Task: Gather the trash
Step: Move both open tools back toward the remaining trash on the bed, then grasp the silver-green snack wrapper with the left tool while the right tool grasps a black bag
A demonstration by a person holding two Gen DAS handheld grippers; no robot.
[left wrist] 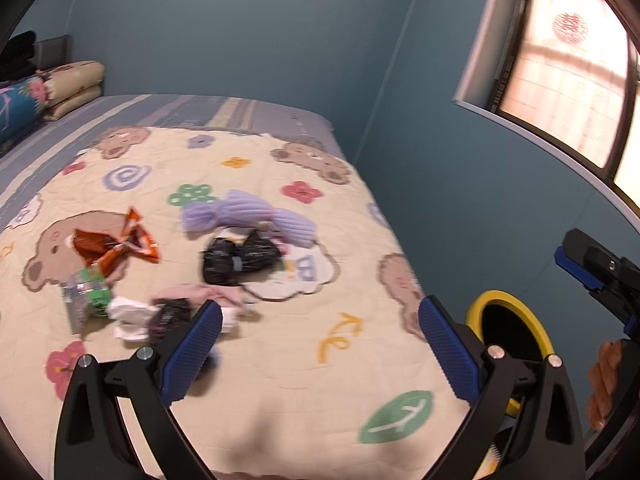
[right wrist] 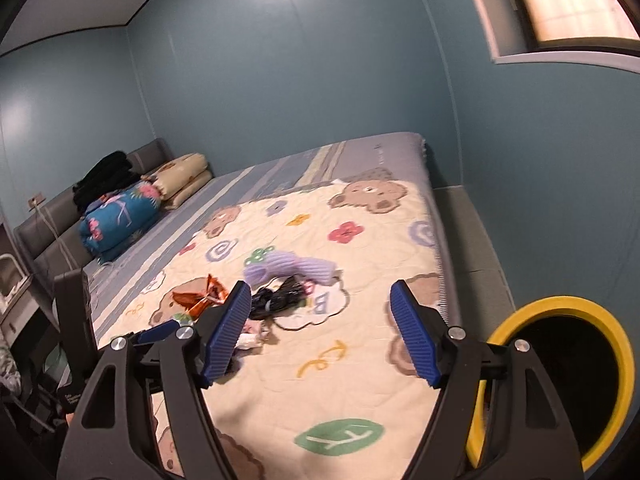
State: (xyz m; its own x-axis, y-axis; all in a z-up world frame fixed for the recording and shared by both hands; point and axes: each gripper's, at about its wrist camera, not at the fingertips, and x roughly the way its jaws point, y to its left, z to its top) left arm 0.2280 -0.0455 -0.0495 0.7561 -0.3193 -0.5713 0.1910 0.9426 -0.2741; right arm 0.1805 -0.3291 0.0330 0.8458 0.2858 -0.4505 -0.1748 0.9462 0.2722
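Note:
Trash lies on the cream bear-print blanket (left wrist: pixel 280 360): an orange foil wrapper (left wrist: pixel 116 246), a crumpled clear bottle with a green label (left wrist: pixel 86 294), a white tissue (left wrist: pixel 130 316), a dark wrapper (left wrist: pixel 170 316) and a black plastic bag (left wrist: pixel 238 258). A yellow-rimmed bin (right wrist: pixel 560 376) stands beside the bed on the right; it also shows in the left wrist view (left wrist: pixel 508 332). My left gripper (left wrist: pixel 320 344) is open and empty above the blanket, near the tissue. My right gripper (right wrist: pixel 320 332) is open and empty, above the blanket left of the bin.
A purple ribbed cloth (left wrist: pixel 244 216) and a pink cloth (left wrist: pixel 200 294) lie among the trash. Folded bedding and pillows (right wrist: pixel 120 216) sit at the headboard. Blue walls and a window (left wrist: pixel 568 80) close in on the right. A narrow floor strip (right wrist: pixel 476 256) runs beside the bed.

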